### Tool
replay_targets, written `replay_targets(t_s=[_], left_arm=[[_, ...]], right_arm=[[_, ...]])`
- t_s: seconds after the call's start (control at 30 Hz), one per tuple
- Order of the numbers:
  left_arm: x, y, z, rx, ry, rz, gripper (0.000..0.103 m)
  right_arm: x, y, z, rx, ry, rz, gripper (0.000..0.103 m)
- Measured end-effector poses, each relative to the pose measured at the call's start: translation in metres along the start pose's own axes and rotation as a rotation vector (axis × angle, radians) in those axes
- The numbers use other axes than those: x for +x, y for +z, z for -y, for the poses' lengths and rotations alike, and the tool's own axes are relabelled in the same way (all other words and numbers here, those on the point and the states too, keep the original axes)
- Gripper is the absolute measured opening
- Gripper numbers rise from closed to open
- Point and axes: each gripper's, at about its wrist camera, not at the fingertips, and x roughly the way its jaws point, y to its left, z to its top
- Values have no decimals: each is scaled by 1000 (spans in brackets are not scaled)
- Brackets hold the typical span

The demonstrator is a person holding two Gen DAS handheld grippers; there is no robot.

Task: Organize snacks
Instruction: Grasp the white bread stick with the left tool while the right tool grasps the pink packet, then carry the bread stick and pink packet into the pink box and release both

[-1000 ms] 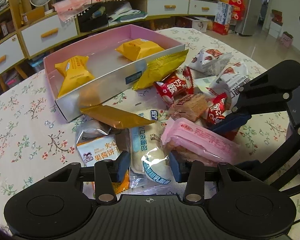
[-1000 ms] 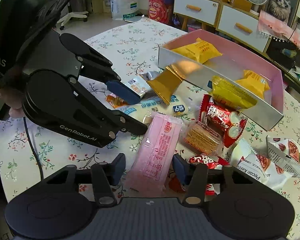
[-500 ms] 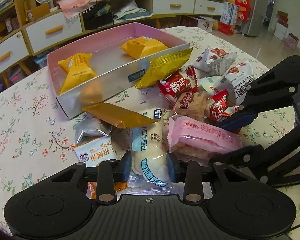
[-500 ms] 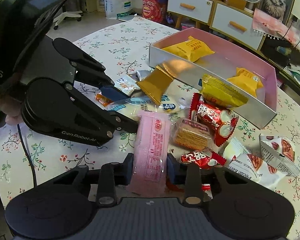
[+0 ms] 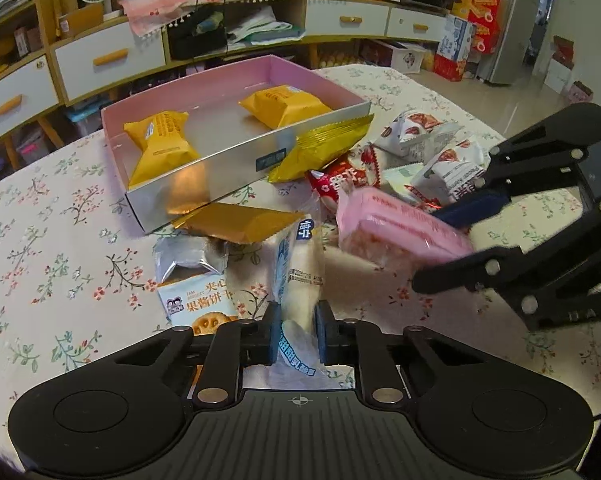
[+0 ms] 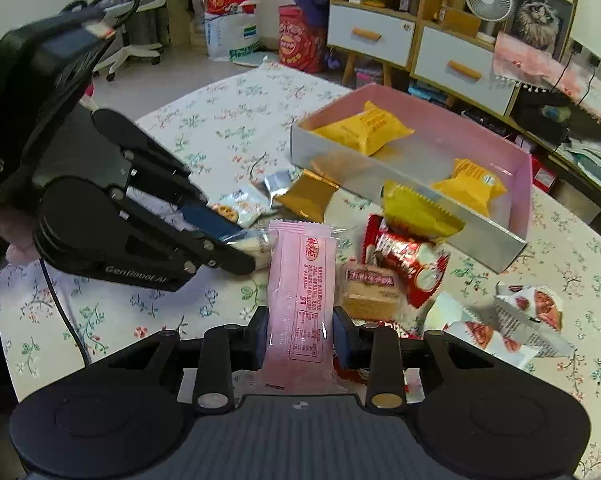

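"GenRobot.AI" on the left tongs (image 6: 236,240); "JAM BISCUIT" on biscuit packet (image 5: 196,304)

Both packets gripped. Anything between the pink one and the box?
The box's near wall, with a yellow-gold packet leaning on it and a red packet in front. The pink packet must clear them; the interior has free space.

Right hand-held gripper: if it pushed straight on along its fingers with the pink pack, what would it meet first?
Probably the gold packet leaning at the box front wall, just beyond the pink pack held in the right hand-held gripper. Depth is hard to judge in this fisheye view.
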Motion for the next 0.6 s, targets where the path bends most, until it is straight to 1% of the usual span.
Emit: replay_targets(t_s=[0.17,0.4,0.6], left_arm=[[-9,1,6,1,-22,10,13],[-24,3,12,3,-37,52,12],[-34,10,9,-27,-52,86,12]], right_arm=[[-9,3,5,26,-9,34,5],[-18,7,15,73,-33,77,5],[-25,12,21,94,-54,107,5]])
